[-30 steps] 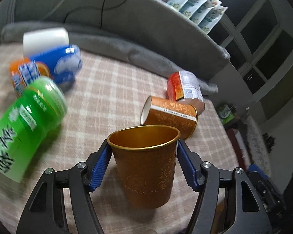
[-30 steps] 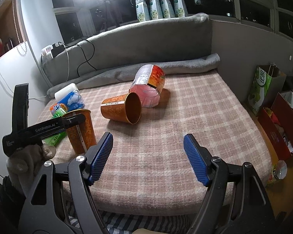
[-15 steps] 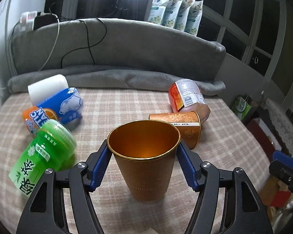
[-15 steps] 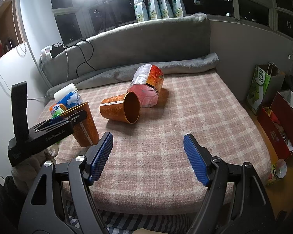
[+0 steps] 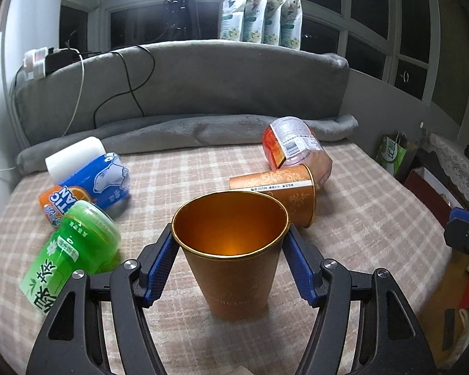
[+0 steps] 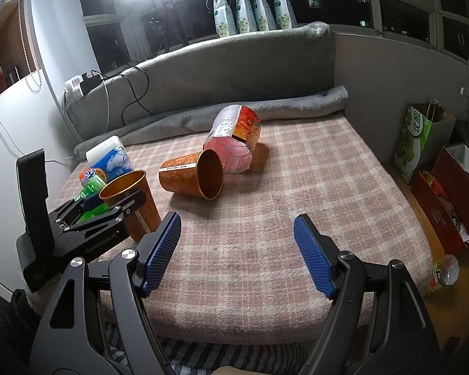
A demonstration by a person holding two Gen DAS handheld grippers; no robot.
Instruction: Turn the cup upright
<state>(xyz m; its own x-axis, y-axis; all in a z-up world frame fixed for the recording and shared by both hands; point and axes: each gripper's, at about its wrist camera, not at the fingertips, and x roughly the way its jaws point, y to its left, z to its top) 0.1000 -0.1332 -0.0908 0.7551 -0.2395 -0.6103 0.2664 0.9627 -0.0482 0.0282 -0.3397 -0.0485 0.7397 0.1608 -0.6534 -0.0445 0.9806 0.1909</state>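
Left gripper (image 5: 229, 254) pinches the upright cup (image 5: 231, 250) at lower centre, standing on the checked blanket (image 6: 265, 250). Right gripper (image 6: 237, 250) spread, over bare blanket near the front edge. Orange cups: two; second cup (image 6: 192, 178) lies sideways mid-frame.

from my left wrist view the upright cup (image 5: 231, 250) hides both pad faces of the left gripper (image 5: 230, 261), so whether they touch its wall i can't tell. its base may rest on the blanket (image 5: 359, 218), though i can't be sure. at nine o'clock the orange can (image 5: 57, 198) is mostly buried behind the green bottle (image 5: 68, 259) and tissue pack (image 5: 103, 181). at three o'clock the right gripper (image 6: 236, 254) is cut by the edge there. the cup's print is too small to read.
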